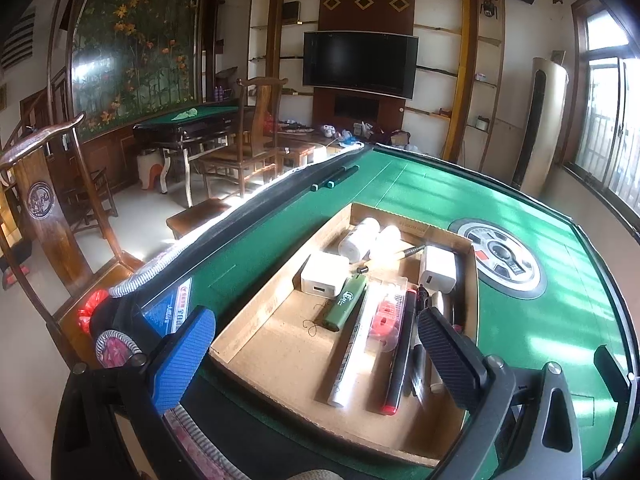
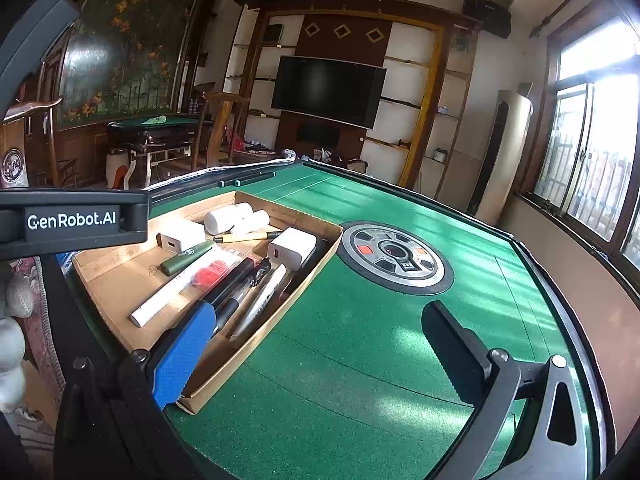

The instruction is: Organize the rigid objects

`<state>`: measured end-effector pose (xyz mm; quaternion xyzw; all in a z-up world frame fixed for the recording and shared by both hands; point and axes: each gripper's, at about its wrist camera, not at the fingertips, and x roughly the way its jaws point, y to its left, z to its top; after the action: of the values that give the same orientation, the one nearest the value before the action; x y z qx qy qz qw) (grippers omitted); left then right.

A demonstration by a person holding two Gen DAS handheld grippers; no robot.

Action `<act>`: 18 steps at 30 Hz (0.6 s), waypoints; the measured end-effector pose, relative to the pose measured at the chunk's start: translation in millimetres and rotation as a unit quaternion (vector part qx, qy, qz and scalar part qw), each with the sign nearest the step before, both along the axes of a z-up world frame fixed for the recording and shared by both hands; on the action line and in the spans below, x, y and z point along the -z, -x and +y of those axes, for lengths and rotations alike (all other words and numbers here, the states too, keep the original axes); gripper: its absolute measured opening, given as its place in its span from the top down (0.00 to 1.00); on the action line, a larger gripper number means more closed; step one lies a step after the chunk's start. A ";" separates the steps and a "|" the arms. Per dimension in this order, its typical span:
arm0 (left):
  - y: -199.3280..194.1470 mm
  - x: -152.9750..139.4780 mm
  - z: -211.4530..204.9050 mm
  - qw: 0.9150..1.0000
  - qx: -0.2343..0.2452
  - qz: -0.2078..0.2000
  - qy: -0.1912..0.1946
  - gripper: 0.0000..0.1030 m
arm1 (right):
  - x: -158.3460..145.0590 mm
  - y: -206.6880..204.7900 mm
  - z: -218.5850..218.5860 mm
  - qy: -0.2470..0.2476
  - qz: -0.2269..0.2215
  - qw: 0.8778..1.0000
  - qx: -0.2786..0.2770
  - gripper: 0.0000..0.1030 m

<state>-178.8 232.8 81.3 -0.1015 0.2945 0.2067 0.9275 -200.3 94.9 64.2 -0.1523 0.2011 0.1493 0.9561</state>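
Both my grippers, left (image 1: 320, 344) and right (image 2: 316, 352), stand spread and empty. The cardboard tray (image 1: 276, 276) of sorted items lies between my left fingers; my right view reads "GenRobot.AI" on the left unit.

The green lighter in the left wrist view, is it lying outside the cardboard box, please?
No, the green lighter lies inside the cardboard box, beside a white charger.

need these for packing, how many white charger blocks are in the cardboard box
2. One white charger block lies near the box's left wall beside the green lighter; the other sits against the right wall. More may hide beneath the pens.
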 end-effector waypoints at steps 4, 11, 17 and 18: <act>-1.5 3.8 3.6 1.000 0.000 0.008 0.009 0.01 | 0.7 -1.2 -0.7 -0.001 0.003 1.000 0.002 0.00; -1.8 6.1 4.7 1.000 -0.005 0.015 0.005 0.01 | 1.8 -1.4 -0.3 0.003 0.004 1.000 -0.002 0.00; -1.9 7.1 6.0 1.000 -0.006 0.016 0.005 0.01 | 2.4 -0.3 1.4 0.004 0.004 1.000 -0.003 0.00; -2.0 7.3 6.4 1.000 -0.006 0.016 0.005 0.01 | 2.4 -0.2 1.4 0.004 0.004 1.000 -0.003 0.00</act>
<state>-176.8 239.1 74.0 -0.1044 0.3100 0.2125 0.9208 -200.0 96.3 61.9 -0.1563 0.2056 0.1521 0.9540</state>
